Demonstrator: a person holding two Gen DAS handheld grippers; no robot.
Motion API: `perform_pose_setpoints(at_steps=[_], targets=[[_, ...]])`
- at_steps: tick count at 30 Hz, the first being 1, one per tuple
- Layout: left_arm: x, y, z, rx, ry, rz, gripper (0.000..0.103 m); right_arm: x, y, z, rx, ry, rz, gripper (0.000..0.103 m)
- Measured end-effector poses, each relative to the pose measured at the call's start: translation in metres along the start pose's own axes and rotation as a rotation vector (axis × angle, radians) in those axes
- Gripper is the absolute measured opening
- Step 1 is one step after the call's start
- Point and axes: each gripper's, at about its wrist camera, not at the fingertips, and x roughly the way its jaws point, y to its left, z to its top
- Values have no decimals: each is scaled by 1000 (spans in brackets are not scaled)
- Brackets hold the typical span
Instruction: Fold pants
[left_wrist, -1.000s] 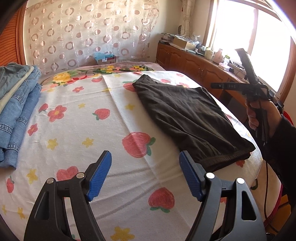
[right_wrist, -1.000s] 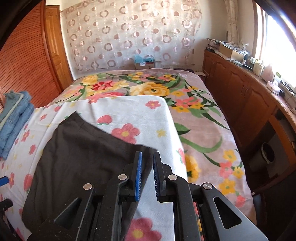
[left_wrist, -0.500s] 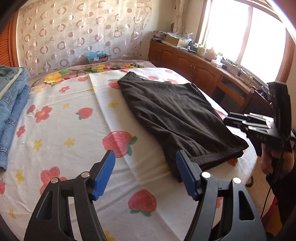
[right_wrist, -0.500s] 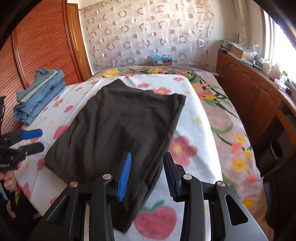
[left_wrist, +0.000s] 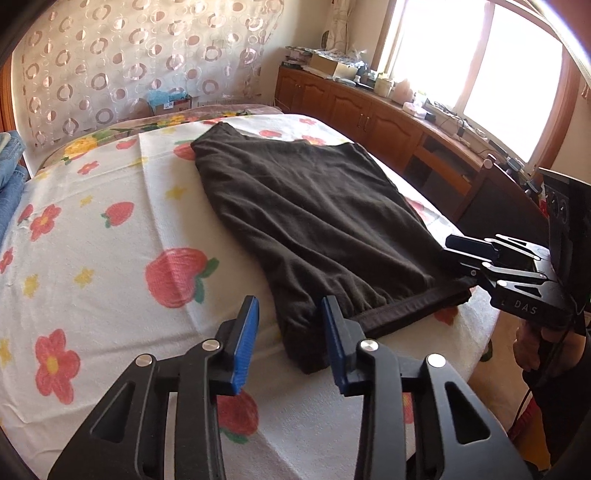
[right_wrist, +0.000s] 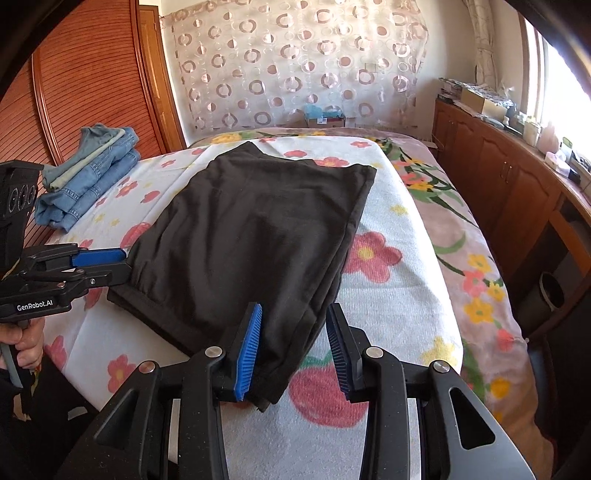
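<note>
One pants (right_wrist: 255, 229), two grippers at its near corners.
Left gripper (left_wrist: 290, 345) closing, corner between unpressed pads; right gripper (right_wrist: 293, 345) apart around corner.

Pants (right_wrist: 255, 229) flat on the bed (right_wrist: 402, 306), along its near edge. Stack of jeans (right_wrist: 88, 177) well to the left, near the wooden wall (right_wrist: 88, 74). Cabinets (right_wrist: 517, 184) along the right side; box (right_wrist: 325, 116) behind the bed, before the curtain (right_wrist: 295, 59).
</note>
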Motion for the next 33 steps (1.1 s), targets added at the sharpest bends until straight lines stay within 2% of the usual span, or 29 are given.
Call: perform_pose_setpoints(at_steps=[2, 4, 8, 13, 21, 29, 32, 33], targets=[[1, -2, -1, -1, 7, -12, 35, 1, 2, -2, -4, 1, -5, 37], [0, -6, -3, 11, 9, -19, 22, 1, 2, -5, -2, 2, -5, 37], [-6, -10, -5, 25, -2, -12, 10, 2, 1, -5, 9, 5, 2, 37], [-28, -14, -6, 16, -33, -34, 9, -2, 0, -4, 19, 0, 7, 37], [-13, -7, -15, -15, 24, 7, 9, -12, 5, -11, 31, -11, 22, 37], [-7, -4, -17, -2, 31, 45, 25, -9, 8, -17, 38, 25, 22, 37], [-7, -2, -17, 0, 23, 61, 37, -10, 8, -18, 45, 21, 22, 37], [-6, -3, -17, 7, 22, 73, 46, -10, 9, -18, 45, 19, 20, 37]])
